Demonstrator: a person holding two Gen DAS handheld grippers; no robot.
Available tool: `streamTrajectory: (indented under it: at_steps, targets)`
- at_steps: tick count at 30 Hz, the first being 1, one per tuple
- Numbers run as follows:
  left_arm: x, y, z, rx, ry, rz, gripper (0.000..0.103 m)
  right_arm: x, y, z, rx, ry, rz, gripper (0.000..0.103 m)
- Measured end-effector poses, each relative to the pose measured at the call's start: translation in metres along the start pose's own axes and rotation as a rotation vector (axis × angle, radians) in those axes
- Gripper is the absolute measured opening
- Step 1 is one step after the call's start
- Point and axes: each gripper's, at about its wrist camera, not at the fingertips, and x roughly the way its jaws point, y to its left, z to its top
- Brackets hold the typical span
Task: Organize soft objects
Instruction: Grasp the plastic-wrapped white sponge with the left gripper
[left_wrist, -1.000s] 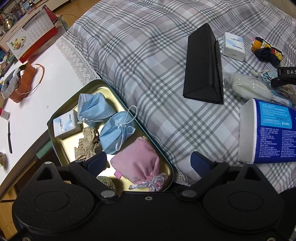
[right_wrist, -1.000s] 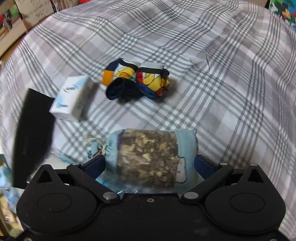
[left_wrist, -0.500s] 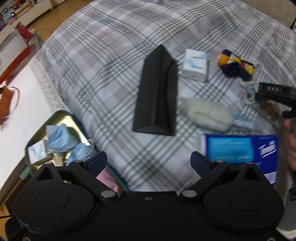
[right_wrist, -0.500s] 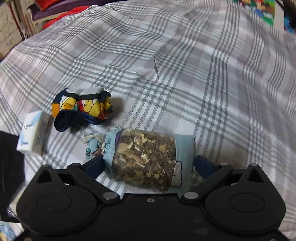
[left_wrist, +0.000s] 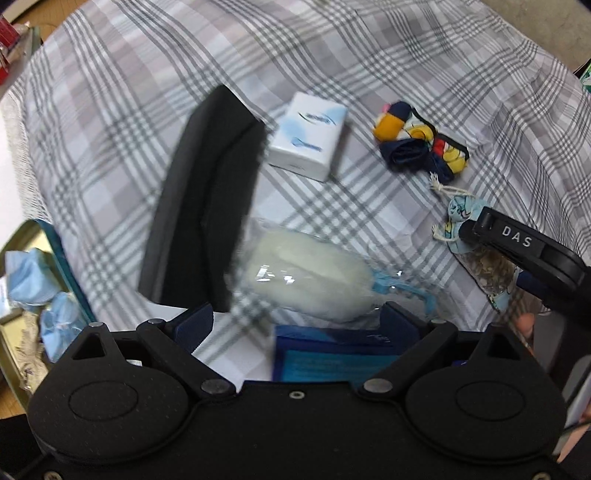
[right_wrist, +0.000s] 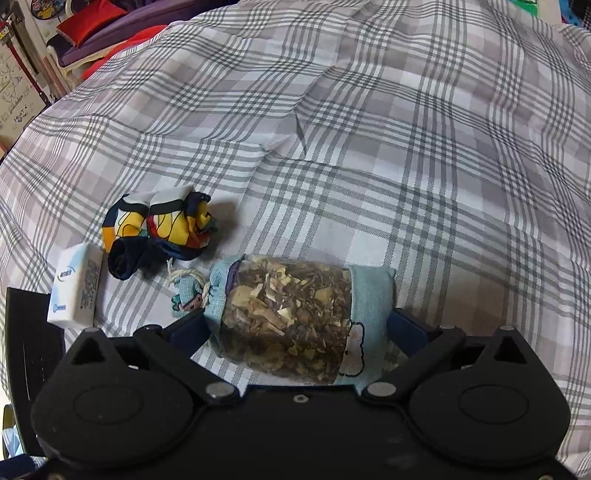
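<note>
The right claw (right_wrist: 297, 325) straddles the herb pouch (right_wrist: 291, 321), its fingers wide on either side and not yet pressing; a second ago the pouch sat the same way, so the grasp is lined up but not made. The pouch lies on the checked bed (right_wrist: 406, 166), near its middle, just beside the colourful cloth bundle (right_wrist: 159, 221) and the small white box (right_wrist: 75, 288). The left claw (left_wrist: 297, 319), wide and empty, has swung away from the tin tray (left_wrist: 22, 236) at the bed's left edge toward the white fluffy packet (left_wrist: 303, 277), likely the next pick.
</note>
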Motion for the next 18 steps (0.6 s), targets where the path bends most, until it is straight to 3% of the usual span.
streamTrajectory:
  at_steps: [12, 18]
  targets:
    - [0.035, -0.027, 0.012, -0.015, 0.048, 0.014, 0.094, -0.002, -0.008, 0.001, 0.026, -0.010, -0.010, 0.102]
    - [0.044, -0.028, 0.020, -0.002, 0.078, -0.045, 0.094, 0.000, -0.010, 0.002, 0.034, -0.002, 0.001, 0.102]
